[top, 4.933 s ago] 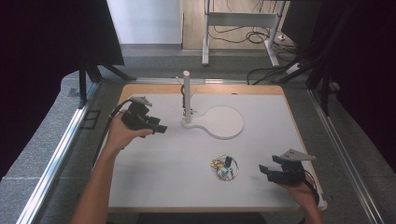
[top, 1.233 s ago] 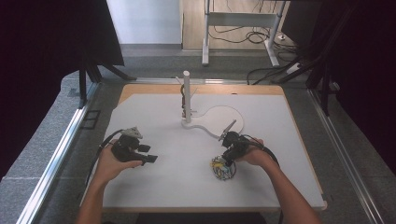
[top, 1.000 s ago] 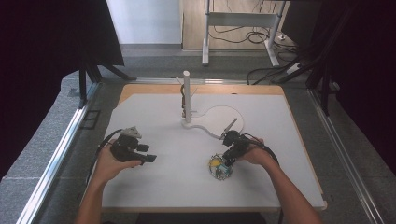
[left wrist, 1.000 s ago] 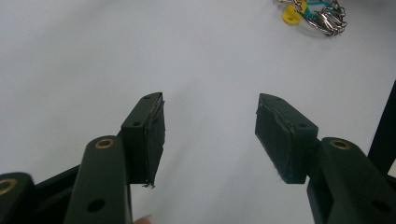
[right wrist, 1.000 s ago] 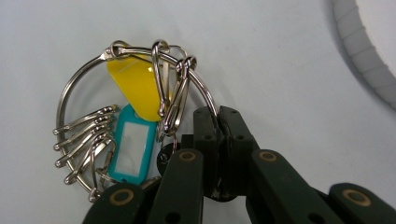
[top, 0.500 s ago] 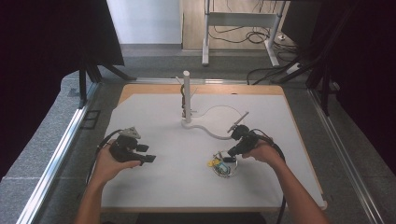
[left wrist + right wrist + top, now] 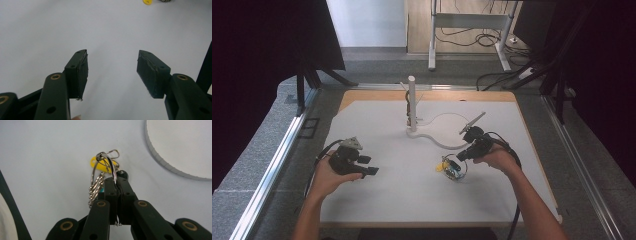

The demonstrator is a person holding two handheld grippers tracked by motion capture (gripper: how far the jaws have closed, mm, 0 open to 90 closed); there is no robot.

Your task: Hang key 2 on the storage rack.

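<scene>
In the high view, the right gripper (image 7: 460, 156) is near the middle of the white table (image 7: 382, 200), and its tip meets the key ring (image 7: 453, 168), which lies just in front of the round base of the white stand (image 7: 413, 107). The left gripper (image 7: 371, 171) is well apart, at the left side of the table, and points toward the right. In the left gripper view, the left gripper (image 7: 112, 72) has its jaws wide apart with nothing between them, only the white surface under them. In the right gripper view, the right gripper (image 7: 117, 185) is clenched on the metal loop of the key ring (image 7: 103, 171). The loop stands up from the jaws and its long axis goes away from the camera. A yellow tag (image 7: 100, 165) and a short chain (image 7: 96, 188) hang beside it, and the edge of the round base (image 7: 180, 147) is at the upper right.
</scene>
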